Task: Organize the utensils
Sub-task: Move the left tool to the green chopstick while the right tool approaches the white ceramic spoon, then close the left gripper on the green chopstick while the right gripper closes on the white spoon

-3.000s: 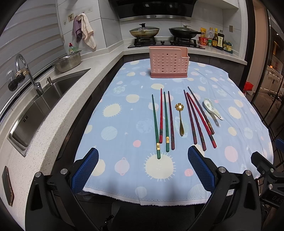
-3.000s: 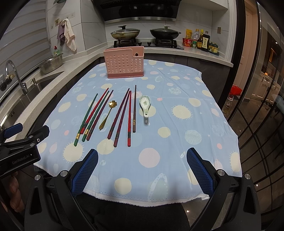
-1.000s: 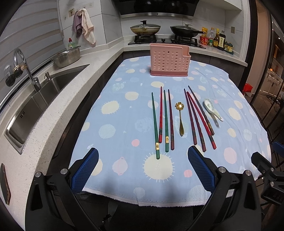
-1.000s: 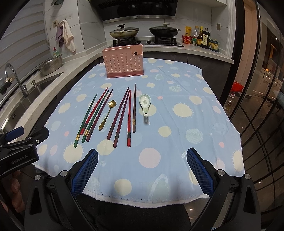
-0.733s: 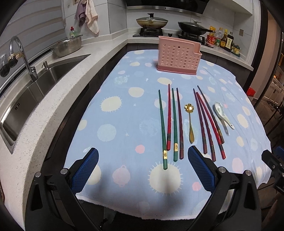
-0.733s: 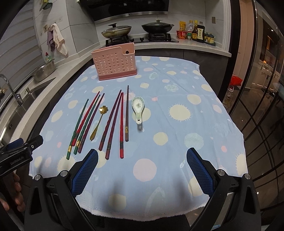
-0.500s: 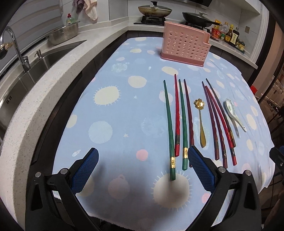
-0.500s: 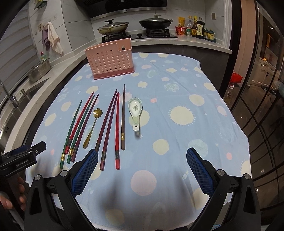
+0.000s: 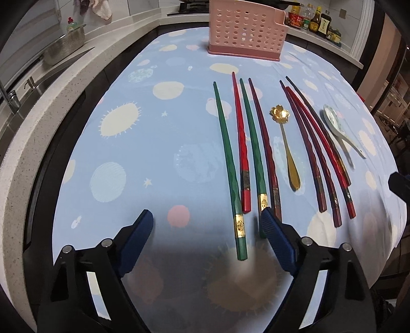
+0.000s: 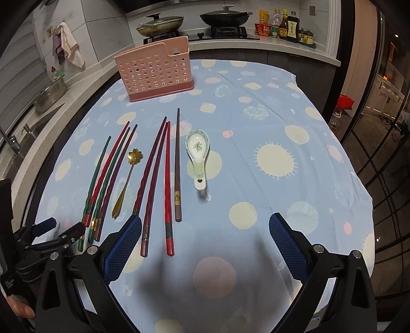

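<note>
Several chopsticks lie side by side on the blue dotted tablecloth (image 9: pixel 115 164): a green and red group (image 9: pixel 230 164) and a dark red group (image 9: pixel 315 153). A gold flower spoon (image 9: pixel 287 146) lies between the groups, and a white ceramic spoon (image 9: pixel 340 133) lies to the right. A pink perforated utensil holder (image 9: pixel 246 30) stands at the far end. My left gripper (image 9: pixel 206 228) is open, low over the near ends of the green chopsticks. My right gripper (image 10: pixel 205 230) is open, low over the cloth beside the dark red chopsticks (image 10: pixel 159 179) and near the ceramic spoon (image 10: pixel 197 151).
A sink and white counter (image 9: pixel 23 123) run along the left. A stove with pans (image 10: pixel 192 20) and sauce bottles (image 10: pixel 284 25) stand behind the pink holder (image 10: pixel 156 71). The table edge drops off at the right (image 10: pixel 369 199).
Both grippers have moved forward and down toward the table. The left one now sits over the near ends of the green chopsticks. The utensils have not moved.
</note>
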{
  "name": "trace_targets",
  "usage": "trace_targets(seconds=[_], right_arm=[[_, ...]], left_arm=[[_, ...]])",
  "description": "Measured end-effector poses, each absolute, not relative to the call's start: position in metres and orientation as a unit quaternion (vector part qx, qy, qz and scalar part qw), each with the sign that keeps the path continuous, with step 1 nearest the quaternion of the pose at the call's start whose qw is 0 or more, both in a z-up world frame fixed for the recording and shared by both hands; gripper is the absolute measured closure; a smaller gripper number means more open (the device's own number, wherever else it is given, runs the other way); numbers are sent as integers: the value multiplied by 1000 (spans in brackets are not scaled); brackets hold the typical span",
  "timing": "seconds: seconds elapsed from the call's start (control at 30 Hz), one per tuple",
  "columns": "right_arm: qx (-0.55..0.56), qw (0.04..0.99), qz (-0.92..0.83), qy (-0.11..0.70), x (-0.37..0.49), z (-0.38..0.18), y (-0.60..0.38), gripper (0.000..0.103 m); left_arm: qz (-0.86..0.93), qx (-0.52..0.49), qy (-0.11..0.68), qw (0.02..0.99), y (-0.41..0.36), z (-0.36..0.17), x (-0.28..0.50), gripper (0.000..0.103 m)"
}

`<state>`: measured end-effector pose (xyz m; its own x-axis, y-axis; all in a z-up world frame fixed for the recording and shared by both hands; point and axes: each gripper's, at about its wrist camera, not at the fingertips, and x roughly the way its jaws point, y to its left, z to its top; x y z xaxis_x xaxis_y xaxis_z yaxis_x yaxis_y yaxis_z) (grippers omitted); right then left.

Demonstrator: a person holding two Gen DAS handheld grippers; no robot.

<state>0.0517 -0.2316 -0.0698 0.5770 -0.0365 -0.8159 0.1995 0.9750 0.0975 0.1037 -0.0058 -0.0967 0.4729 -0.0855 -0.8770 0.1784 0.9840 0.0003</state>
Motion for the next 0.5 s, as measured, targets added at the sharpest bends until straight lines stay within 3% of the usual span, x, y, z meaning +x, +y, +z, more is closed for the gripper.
trace_targets(seconds=[0.4,0.47,0.5], right_arm=[[86,882,-61,460,56,-70,-225,7],[87,880,-63,463,58,-72,-226,10],[88,879,-61,465,59,-73,-226,12]], left_arm=[[-87,36,518,850,2,-103,97,56],[-92,35,515,851,4,-102,98,76],[-94,33,514,852,4,-101,98,80]])
